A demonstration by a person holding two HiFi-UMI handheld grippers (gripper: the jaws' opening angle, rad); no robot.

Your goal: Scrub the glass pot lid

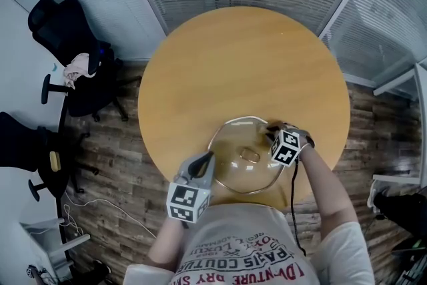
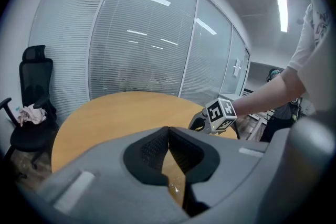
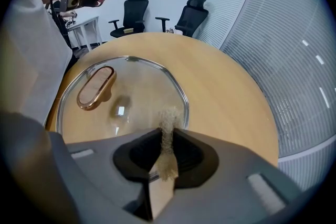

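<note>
A glass pot lid (image 1: 233, 137) lies flat on the near part of a round wooden desk (image 1: 240, 63), close to the person's body, its copper-coloured handle (image 1: 250, 156) on top and facing up. The right gripper (image 1: 273, 133) is at the lid's far right edge. In the right gripper view its jaws are closed on a tan, fibrous scrub pad (image 3: 168, 122), which stands upright between them; the pad's end pokes out past the tips, over the lid's metal rim. That view also shows the lid (image 3: 126, 81) spread out beyond the jaws, with the handle (image 3: 95, 87) to the left. The left gripper (image 1: 208, 158) is at the lid's left rim, pointing up and to the right. In the left gripper view its jaws (image 2: 168, 129) meet at the tips with nothing seen between them, and whether they press on the glass cannot be told. A black office chair (image 1: 67, 43) with a pale cloth on its seat stands on the wood floor to the left of the desk
</note>
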